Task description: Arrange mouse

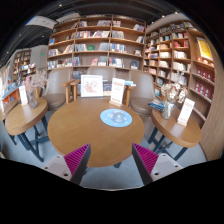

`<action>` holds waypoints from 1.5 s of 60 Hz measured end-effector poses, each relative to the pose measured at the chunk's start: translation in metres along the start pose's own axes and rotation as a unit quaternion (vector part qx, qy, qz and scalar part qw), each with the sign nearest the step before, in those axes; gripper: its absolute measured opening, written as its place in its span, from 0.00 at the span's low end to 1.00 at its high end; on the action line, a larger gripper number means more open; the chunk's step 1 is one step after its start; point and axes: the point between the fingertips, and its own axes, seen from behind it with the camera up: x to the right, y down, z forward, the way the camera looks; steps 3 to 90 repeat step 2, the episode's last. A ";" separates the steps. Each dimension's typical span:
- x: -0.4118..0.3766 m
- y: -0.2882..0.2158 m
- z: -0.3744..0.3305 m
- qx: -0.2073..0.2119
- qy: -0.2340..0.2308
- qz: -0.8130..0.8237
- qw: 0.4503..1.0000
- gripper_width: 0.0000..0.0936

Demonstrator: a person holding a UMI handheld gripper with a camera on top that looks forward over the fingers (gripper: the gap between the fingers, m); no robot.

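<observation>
A round wooden table (85,135) stands just ahead of my gripper (111,158). On its far right part lies a round light-blue mouse pad (116,118) with a small pale mouse (120,117) on it, hard to make out. My two fingers with magenta pads (76,156) stand wide apart with nothing between them, held above the floor short of the table's near edge.
Two upright sign cards (92,86) stand beyond the table by two armchairs (56,88). Smaller wooden tables stand at the left (22,115) and right (178,128). Bookshelves (95,42) line the back and right walls.
</observation>
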 end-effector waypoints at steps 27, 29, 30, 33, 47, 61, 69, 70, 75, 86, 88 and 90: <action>-0.002 0.001 -0.002 0.001 -0.005 0.004 1.000 0.91; -0.002 0.001 -0.002 0.001 -0.005 0.004 1.000 0.91; -0.002 0.001 -0.002 0.001 -0.005 0.004 1.000 0.91; -0.002 0.001 -0.002 0.001 -0.005 0.004 1.000 0.91; -0.002 0.001 -0.002 0.001 -0.005 0.004 1.000 0.91; -0.002 0.001 -0.002 0.001 -0.005 0.004 1.000 0.91; -0.002 0.001 -0.002 0.001 -0.005 0.004 1.000 0.91; -0.002 0.001 -0.002 0.001 -0.005 0.004 1.000 0.91; -0.002 0.001 -0.002 0.001 -0.005 0.004 1.000 0.91; -0.002 0.001 -0.002 0.001 -0.005 0.004 1.000 0.91; -0.002 0.001 -0.002 0.001 -0.005 0.004 1.000 0.91; -0.002 0.001 -0.002 0.001 -0.005 0.004 1.000 0.91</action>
